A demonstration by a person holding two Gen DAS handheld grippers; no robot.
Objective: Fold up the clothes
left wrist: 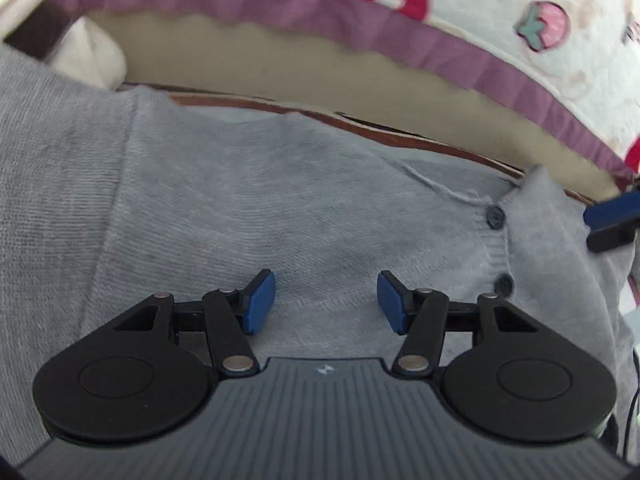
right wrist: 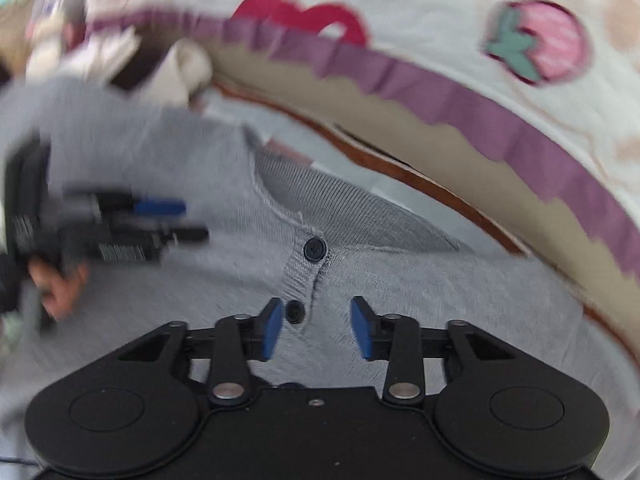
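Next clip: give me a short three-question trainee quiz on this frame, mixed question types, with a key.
1. True or false: the left gripper has its fingers closed on the cardigan.
2. Multiple choice: what colour are the buttons on the cardigan? A) white B) dark C) red
3. Fill in: the quilt behind the cardigan has a ____ border.

Key: 1 false, both the left and the right gripper are open and hold nothing; 2 B; 3 purple.

Purple-trimmed quilt edge (left wrist: 360, 32) walls far side; grey cardigan (left wrist: 280, 200) lies flat.
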